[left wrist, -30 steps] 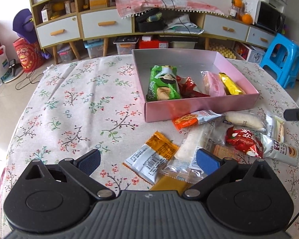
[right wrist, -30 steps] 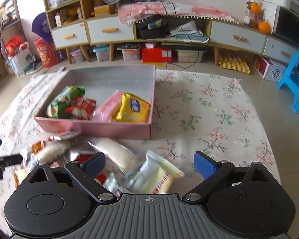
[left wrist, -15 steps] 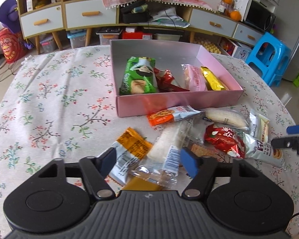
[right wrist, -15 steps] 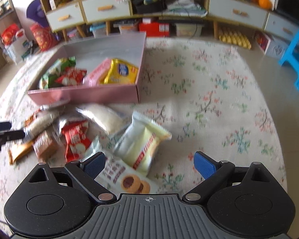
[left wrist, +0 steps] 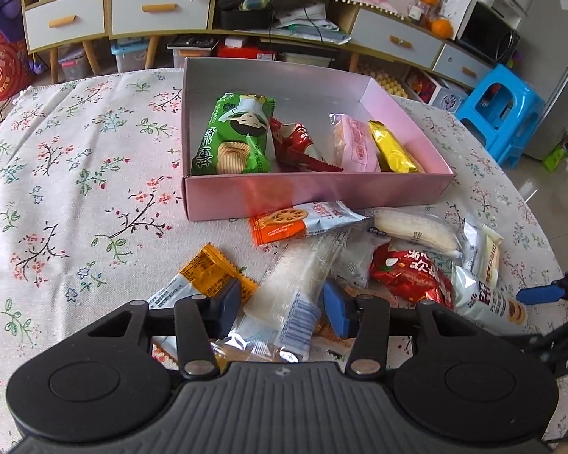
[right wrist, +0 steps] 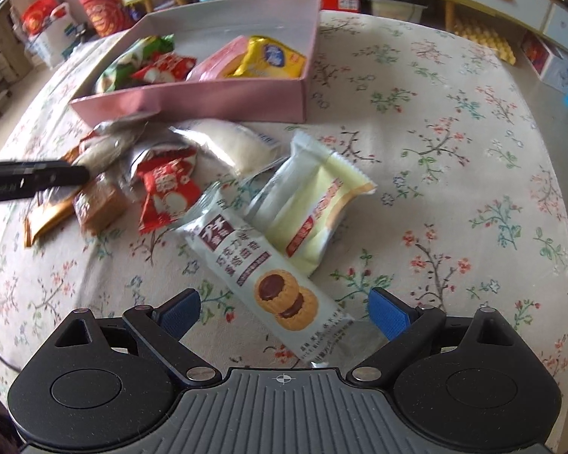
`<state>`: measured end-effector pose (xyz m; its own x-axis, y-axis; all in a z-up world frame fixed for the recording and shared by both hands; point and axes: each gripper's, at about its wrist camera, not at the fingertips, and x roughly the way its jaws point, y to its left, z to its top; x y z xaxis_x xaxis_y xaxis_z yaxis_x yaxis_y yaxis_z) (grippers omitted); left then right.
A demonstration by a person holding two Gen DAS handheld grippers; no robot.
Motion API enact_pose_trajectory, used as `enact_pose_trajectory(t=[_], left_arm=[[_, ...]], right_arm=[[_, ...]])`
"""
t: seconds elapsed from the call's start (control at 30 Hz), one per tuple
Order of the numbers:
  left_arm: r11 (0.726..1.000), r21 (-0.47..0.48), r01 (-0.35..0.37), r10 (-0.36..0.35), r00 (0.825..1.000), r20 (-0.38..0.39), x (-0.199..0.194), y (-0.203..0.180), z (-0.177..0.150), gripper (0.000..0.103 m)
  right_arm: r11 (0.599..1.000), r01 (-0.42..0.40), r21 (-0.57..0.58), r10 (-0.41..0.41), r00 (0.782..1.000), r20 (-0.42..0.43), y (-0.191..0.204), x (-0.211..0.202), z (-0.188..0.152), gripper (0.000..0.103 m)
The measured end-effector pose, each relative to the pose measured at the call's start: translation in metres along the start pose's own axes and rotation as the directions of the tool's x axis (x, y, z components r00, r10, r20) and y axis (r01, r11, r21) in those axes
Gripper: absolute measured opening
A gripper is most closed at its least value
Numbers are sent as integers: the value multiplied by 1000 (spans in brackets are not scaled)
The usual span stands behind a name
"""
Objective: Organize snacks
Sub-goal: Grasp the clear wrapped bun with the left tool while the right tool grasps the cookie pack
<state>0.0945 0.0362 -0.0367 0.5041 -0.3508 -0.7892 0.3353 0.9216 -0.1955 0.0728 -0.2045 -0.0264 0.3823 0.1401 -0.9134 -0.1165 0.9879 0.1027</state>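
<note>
A pink box (left wrist: 318, 193) on the flowered tablecloth holds a green crisp packet (left wrist: 234, 136), a red packet, a pink one and a gold one. Loose snacks lie in front of it. My left gripper (left wrist: 282, 308) is closing on a clear-wrapped white snack (left wrist: 291, 287), and its blue pads touch the wrapper's two edges. My right gripper (right wrist: 284, 316) stands wide, its jaws just starting to close. It straddles the near end of a grey cookie packet (right wrist: 261, 265) without touching it. A pale yellow packet (right wrist: 314, 212) lies against the cookie packet.
An orange packet (left wrist: 208, 268), an orange-and-silver packet (left wrist: 303, 221), a red packet (left wrist: 409, 272) and a white roll (left wrist: 416, 232) crowd the pile. A blue stool (left wrist: 500, 109) and low cabinets (left wrist: 132, 11) stand beyond the table. Bare cloth (right wrist: 454, 189) lies right of the pile.
The left jaws went from wide apart to closed in on the clear-wrapped snack. Both grippers tipped down and came nearer the table. The right one sank over the cookie packet.
</note>
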Motion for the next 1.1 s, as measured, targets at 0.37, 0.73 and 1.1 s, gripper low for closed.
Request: enact_pose_trajectory(t=[0.37, 0.73, 1.1], left_arm=[[1000, -2, -13, 13, 1000, -22, 11, -7, 3, 45], [1000, 1, -31, 31, 997, -69, 5, -14, 2, 32], [998, -65, 27, -33, 995, -97, -18, -6, -5, 25]], right_arm=[[987, 80, -142, -77, 997, 25, 19, 2, -2, 62], [988, 23, -151, -25, 1000, -7, 35, -10, -1, 31], [997, -80, 17, 79, 997, 19, 19, -35, 6, 30]])
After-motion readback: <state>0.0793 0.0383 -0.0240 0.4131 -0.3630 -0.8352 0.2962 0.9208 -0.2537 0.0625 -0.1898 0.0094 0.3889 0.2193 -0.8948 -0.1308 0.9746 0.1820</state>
